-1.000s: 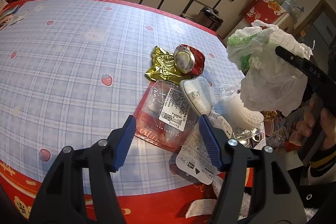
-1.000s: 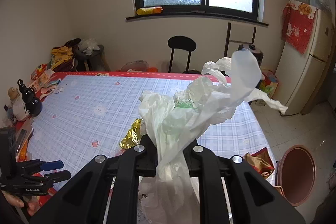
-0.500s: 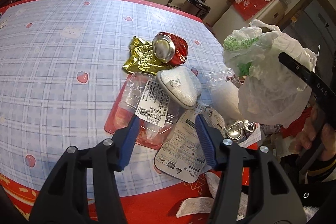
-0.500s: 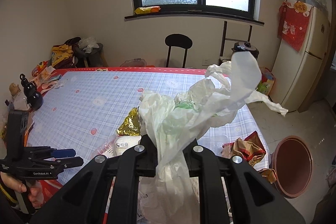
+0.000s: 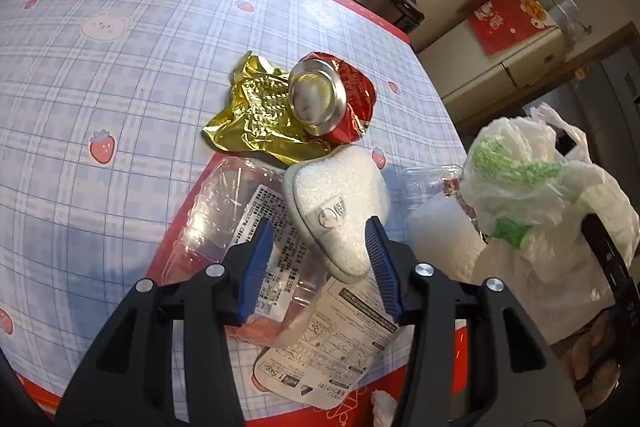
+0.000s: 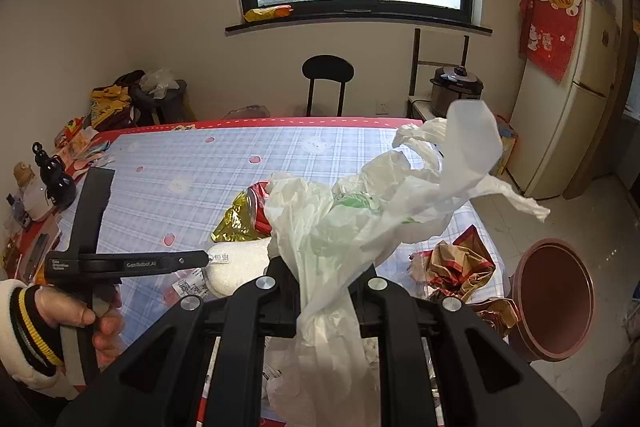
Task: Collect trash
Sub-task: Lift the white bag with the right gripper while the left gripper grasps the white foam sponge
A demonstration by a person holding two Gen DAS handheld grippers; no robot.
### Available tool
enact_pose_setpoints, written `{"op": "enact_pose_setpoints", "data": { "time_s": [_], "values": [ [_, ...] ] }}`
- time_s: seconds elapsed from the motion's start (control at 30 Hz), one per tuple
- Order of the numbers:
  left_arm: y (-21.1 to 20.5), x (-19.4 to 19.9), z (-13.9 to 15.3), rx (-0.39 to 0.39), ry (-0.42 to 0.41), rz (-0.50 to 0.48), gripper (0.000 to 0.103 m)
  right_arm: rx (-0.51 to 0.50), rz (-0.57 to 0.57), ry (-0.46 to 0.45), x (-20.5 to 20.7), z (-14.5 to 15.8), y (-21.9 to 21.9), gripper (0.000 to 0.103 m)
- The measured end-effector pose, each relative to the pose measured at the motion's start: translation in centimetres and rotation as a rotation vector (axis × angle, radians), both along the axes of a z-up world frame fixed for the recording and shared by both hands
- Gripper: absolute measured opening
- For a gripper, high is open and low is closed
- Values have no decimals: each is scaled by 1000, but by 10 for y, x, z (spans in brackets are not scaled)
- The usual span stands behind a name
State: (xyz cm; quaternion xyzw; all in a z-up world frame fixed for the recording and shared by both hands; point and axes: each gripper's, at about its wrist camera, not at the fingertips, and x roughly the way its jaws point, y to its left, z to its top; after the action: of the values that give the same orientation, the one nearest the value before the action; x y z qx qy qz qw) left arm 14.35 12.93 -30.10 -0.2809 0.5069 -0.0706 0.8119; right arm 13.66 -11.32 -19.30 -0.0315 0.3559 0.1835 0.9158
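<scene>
Left claw [image 5: 320, 259] spread, fingers flanking white foam piece [image 5: 338, 211]; right claw [image 6: 322, 283] pinching plastic bag [image 6: 360, 219] aloft.

The left gripper [image 5: 320, 259] was held with its blue pads [image 5: 256, 267] spread wide apart, while the right gripper [image 6: 322, 291] was clamped closed, fingers together.

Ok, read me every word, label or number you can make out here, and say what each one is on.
"1.5Kg": white paper label at the table's near edge.
"GenRobot.AI": side of the left tongs.
Sticker on the clear plastic box: print too small to read.
White foam piece: round stamped mark, unreadable.
Red cloth on the fridge: sign blurred.
</scene>
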Motion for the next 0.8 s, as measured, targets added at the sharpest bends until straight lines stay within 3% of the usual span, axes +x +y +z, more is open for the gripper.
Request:
{"op": "enact_pose_setpoints", "data": {
  "time_s": [0.13,0.4,0.43,0.47,0.53,0.8],
  "values": [
    [-1,13,-10,-32,9,30,49,-14,0,7,-2,-2,-1,14],
    [-19,31,-26,-4,36,36,49,-29,-15,6,-7,0,-5,14],
    [-20,31,-26,3,36,38,45,-29,-16,6,-7,0,-6,14],
    [-20,31,-26,12,40,41,34,-29,-18,6,-8,0,-6,14],
    [-16,28,-26,-13,39,39,30,-25,-19,4,-9,1,-6,14],
    [-4,1,25,-20,-134,14,20,-12,-20,-18,-12,6,-1,14]
  ]
}}
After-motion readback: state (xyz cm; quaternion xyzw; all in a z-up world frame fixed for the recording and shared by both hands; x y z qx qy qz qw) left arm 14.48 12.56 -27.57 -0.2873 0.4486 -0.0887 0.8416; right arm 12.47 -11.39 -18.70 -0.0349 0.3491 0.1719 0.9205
